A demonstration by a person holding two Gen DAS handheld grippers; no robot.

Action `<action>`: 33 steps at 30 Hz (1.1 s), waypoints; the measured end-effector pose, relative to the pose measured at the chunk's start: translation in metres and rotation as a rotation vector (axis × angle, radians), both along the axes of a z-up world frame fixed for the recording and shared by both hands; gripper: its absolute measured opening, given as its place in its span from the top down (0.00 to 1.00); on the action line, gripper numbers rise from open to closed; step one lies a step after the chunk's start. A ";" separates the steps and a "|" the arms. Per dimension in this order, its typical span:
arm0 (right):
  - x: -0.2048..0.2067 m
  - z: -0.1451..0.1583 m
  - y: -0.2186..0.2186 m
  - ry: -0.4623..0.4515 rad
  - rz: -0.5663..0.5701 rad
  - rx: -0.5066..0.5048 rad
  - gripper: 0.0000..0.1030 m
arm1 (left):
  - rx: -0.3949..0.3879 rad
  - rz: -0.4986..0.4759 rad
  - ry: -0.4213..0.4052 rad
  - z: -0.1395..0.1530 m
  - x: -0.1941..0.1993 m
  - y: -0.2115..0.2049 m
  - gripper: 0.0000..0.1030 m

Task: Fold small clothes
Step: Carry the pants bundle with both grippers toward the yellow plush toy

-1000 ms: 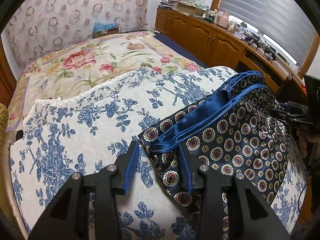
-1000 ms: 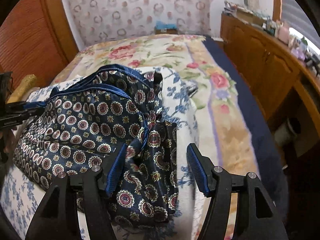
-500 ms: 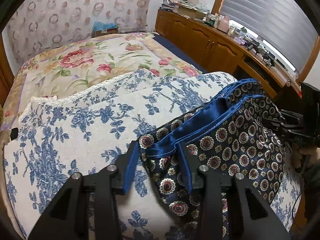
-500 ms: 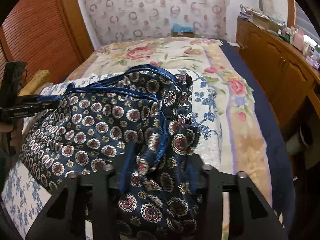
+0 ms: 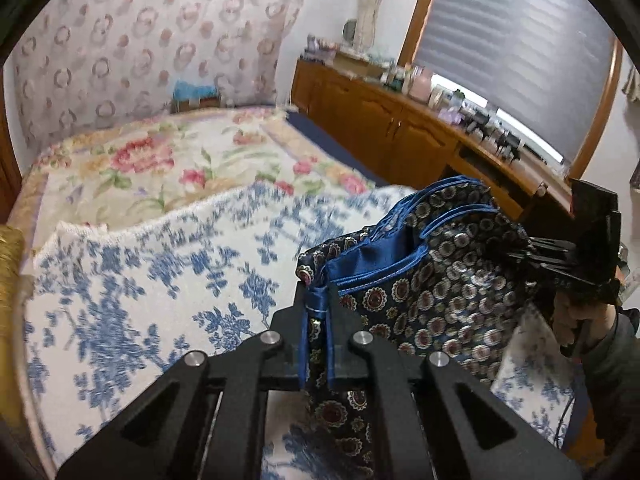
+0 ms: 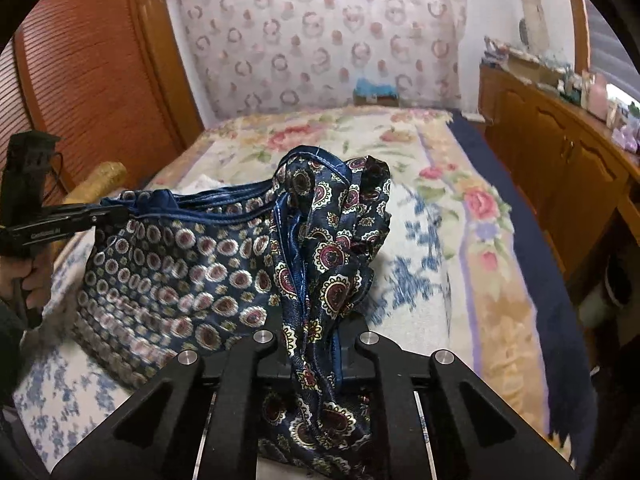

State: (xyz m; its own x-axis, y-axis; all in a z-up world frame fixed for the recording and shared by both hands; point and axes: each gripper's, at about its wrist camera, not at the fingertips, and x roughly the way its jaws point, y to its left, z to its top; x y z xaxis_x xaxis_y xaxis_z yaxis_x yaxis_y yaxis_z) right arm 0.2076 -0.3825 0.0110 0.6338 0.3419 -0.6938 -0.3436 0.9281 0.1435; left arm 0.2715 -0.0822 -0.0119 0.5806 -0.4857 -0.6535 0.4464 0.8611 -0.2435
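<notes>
Left gripper [image 5: 316,312]: fingers closing, blue-trimmed corner of the patterned shorts [image 5: 448,276] already pinched between them. Right gripper [image 6: 316,340]: fingers closing too, a bunched fold of the same shorts caught between the pads. Garment is held stretched between both grippers, hanging above the blue floral blanket [image 5: 140,280], lower edge possibly touching it, cannot be told. Beyond the blanket a rose-patterned bedspread [image 6: 460,200] is seen; further off from the blanket, wooden cabinets [image 5: 380,128] along the wall.

Step judged in hand: waistband gripped at both ends, lift started ahead of the fold. Next move calls for the cloth being shaken flat, laid back on the blanket, then one half carried over the other with both grips kept tight
</notes>
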 end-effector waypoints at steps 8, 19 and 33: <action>-0.005 0.044 0.035 -0.103 0.077 0.000 0.92 | 0.008 0.068 -0.144 0.045 -0.040 0.037 0.97; 0.021 0.073 0.131 -0.167 0.256 0.002 0.92 | 0.056 0.250 -0.255 0.069 -0.087 0.124 0.97; 0.051 0.112 0.285 -0.258 0.551 -0.097 0.92 | 0.060 0.528 -0.343 0.064 -0.136 0.240 0.97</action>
